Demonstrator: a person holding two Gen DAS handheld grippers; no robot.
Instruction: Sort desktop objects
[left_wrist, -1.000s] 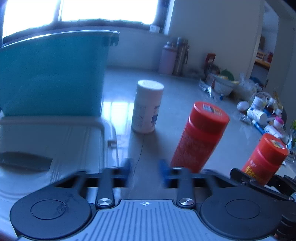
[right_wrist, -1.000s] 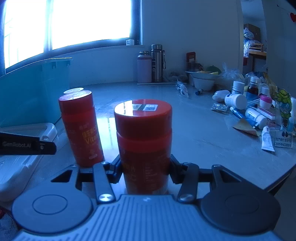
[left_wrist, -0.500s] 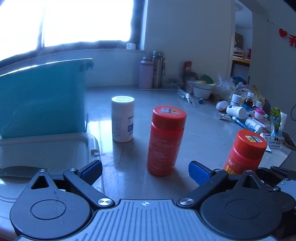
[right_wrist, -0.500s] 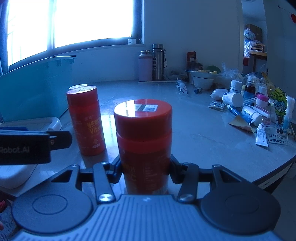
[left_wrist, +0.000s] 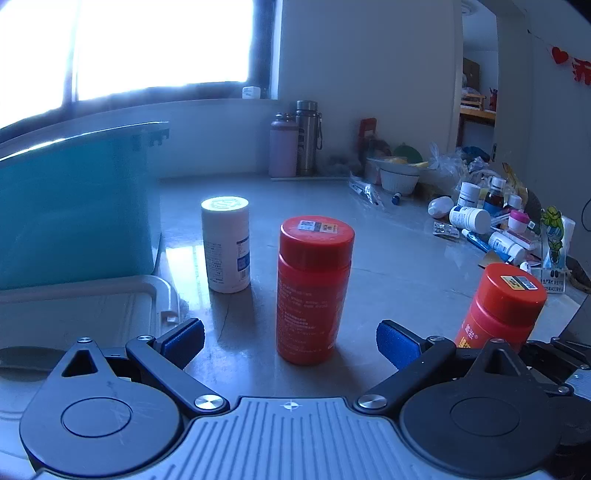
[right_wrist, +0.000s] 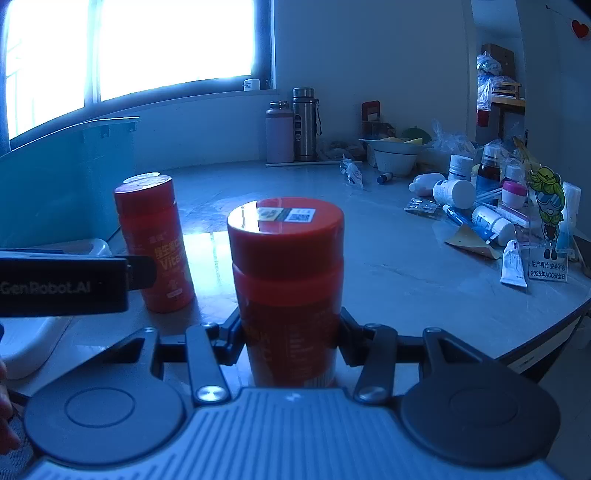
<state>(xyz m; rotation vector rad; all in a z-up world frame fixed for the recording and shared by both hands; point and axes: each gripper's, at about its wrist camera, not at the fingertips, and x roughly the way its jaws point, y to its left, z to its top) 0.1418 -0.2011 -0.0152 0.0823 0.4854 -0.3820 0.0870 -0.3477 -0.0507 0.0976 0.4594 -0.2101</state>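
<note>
My left gripper (left_wrist: 290, 338) is open and empty, its blue pads either side of an upright red bottle (left_wrist: 312, 288) standing just beyond them; that bottle also shows in the right wrist view (right_wrist: 153, 243). A white bottle (left_wrist: 226, 243) stands behind it to the left. My right gripper (right_wrist: 290, 334) is shut on a second red bottle (right_wrist: 288, 288), held upright just above the grey tabletop (right_wrist: 388, 266); it shows at the right of the left wrist view (left_wrist: 502, 306).
A teal bin (left_wrist: 74, 206) stands at the left with its white lid (left_wrist: 81, 310) lying in front. Medicine bottles, tubes and blister packs (right_wrist: 480, 214) crowd the far right. Two flasks (right_wrist: 295, 125) and a bowl (right_wrist: 395, 158) stand at the back. The table edge (right_wrist: 546, 332) curves near right.
My left gripper has opened wide and pulled back, levelling out, so the red bottle now stands between and beyond its pads. The right gripper keeps its bottle, hardly moved.
</note>
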